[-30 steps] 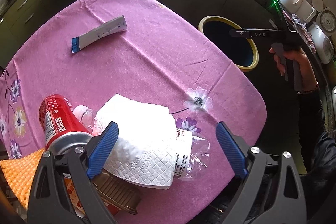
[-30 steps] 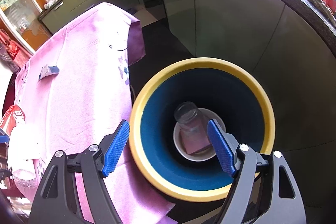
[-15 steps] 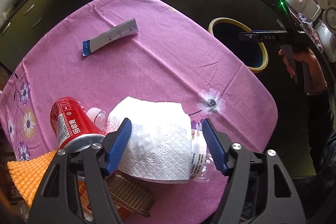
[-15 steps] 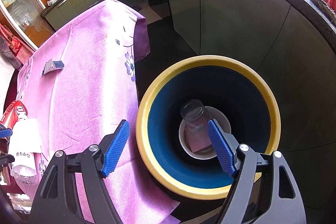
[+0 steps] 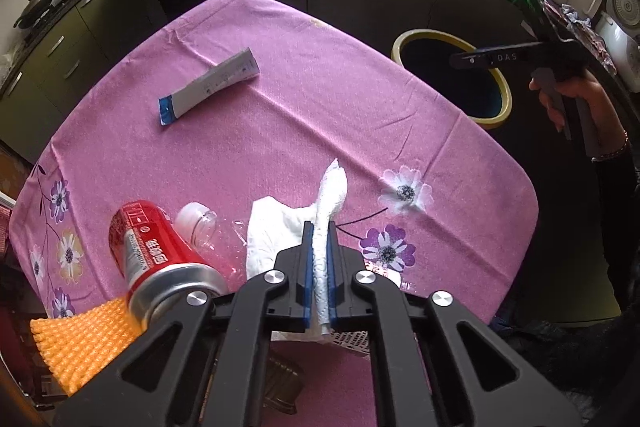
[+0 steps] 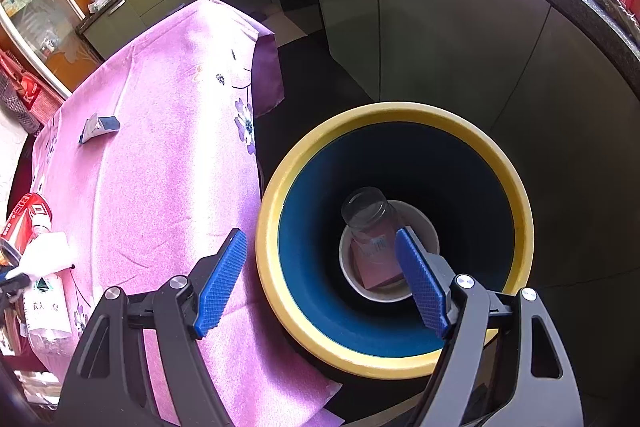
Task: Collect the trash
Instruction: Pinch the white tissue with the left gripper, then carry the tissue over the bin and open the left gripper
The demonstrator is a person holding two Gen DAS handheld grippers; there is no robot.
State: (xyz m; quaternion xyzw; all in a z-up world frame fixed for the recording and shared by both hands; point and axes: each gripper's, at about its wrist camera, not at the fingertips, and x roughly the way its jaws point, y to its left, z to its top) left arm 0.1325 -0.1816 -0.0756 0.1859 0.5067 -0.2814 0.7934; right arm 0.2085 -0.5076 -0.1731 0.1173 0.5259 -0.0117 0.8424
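My left gripper [image 5: 319, 233] is shut on a white paper towel [image 5: 328, 203], bunched between its blue pads at the near side of the pink-clothed table [image 5: 320, 115]. A red soda can [image 5: 154, 251] and a clear plastic bottle [image 5: 200, 223] lie just left of it. A white and blue tube [image 5: 208, 87] rests farther back. My right gripper [image 6: 320, 283] hangs open over the yellow-rimmed bin [image 6: 516, 187], which holds a clear jar [image 6: 368, 215] in a white bowl. Nothing is between its fingers.
An orange mesh pad [image 5: 80, 343] lies at the table's near left corner, with a brown container [image 5: 280, 387] under my left gripper. Dark cabinets [image 6: 420, 27] stand behind the bin. A hand [image 5: 576, 99] holds the right gripper beside the table's right edge.
My left gripper's jaws went from wide apart around the flat paper towel to shut, bunching the towel into a ridge between the pads. The right gripper stayed open above the bin.
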